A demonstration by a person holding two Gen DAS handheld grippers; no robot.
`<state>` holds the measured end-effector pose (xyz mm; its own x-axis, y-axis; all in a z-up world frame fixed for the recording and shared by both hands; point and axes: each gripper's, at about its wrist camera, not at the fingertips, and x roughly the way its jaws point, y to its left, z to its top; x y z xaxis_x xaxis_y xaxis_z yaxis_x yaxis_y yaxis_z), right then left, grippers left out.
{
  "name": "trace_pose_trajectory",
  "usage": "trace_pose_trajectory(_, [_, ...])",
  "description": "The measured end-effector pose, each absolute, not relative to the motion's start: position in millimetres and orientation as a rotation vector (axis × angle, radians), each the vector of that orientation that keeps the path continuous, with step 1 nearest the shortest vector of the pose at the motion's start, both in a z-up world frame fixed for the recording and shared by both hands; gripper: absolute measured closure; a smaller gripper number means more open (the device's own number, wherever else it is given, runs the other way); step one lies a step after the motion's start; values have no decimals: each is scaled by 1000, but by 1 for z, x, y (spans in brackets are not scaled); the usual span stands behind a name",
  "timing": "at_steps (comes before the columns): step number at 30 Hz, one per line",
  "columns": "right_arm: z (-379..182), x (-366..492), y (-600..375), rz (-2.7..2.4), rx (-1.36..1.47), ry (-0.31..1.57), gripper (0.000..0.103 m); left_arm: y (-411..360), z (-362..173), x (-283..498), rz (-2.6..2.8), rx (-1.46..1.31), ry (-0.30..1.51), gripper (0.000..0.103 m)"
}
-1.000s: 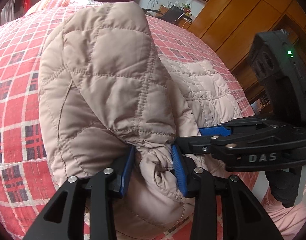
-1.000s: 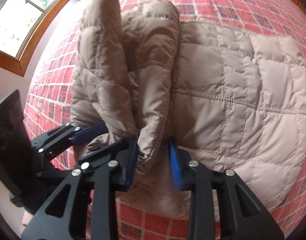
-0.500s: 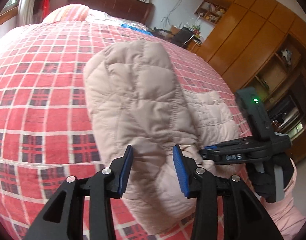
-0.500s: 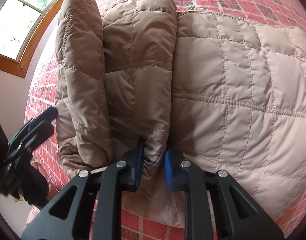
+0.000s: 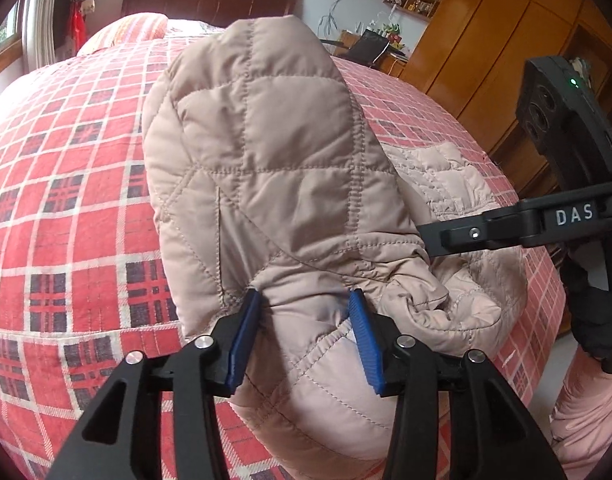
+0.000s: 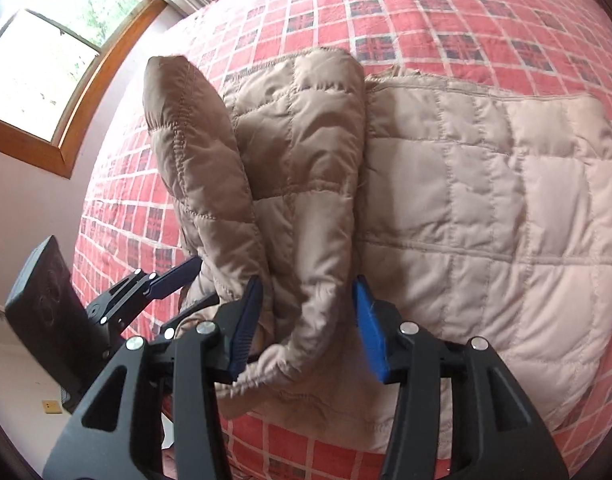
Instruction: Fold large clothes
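A beige quilted jacket (image 5: 273,184) is spread on the red plaid bed (image 5: 65,200), one folded part raised. The left tongs (image 5: 303,334) are held low at its near edge, spread apart around the fabric. The right tongs (image 6: 306,328) are likewise parted around a bunched fold

Red plaid bedspread (image 5: 65,200), wooden wardrobe (image 5: 486,40), dark headboard (image 5: 205,0), window (image 6: 45,60)

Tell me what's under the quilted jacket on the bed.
Under the quilted jacket lies a red plaid bedspread, showing all around it. The patch directly beneath is covered, so anything there is hidden.
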<state>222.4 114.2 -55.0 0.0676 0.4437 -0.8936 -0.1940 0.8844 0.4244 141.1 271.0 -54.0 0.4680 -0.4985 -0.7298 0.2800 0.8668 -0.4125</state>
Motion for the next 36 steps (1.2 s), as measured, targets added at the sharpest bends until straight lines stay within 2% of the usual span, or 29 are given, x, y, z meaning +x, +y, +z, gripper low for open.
trace_pose_trajectory(5, [-61, 225, 116, 503, 263, 1434, 57, 270, -55, 142, -496, -267, 978, 58])
trace_pose_trajectory(10, [-53, 222, 102, 519, 295, 1424, 53, 268, -57, 141, -495, -253, 974, 57])
trace_pose_trajectory(14, [-44, 218, 98, 564, 312, 1416, 40, 268, -57, 140, -498, -257, 974, 57])
trace_pose_trajectory(19, [-44, 217, 115, 535, 246, 1415, 38, 266, -57, 139, -494, -250, 972, 57])
trace_pose_trajectory(22, [-56, 221, 121, 514, 243, 1441, 46, 266, -57, 138, -492, -252, 971, 57])
trace_pose_trajectory(27, [-68, 225, 117, 540, 296, 1446, 81, 265, -55, 135, -485, -241, 963, 56])
trace_pose_trajectory(30, [-64, 221, 113, 559, 301, 1421, 89, 266, -52, 133, -488, -251, 959, 56])
trace_pose_trajectory(36, [-45, 216, 86, 604, 318, 1378, 93, 274, -36, 122, -490, -263, 923, 57])
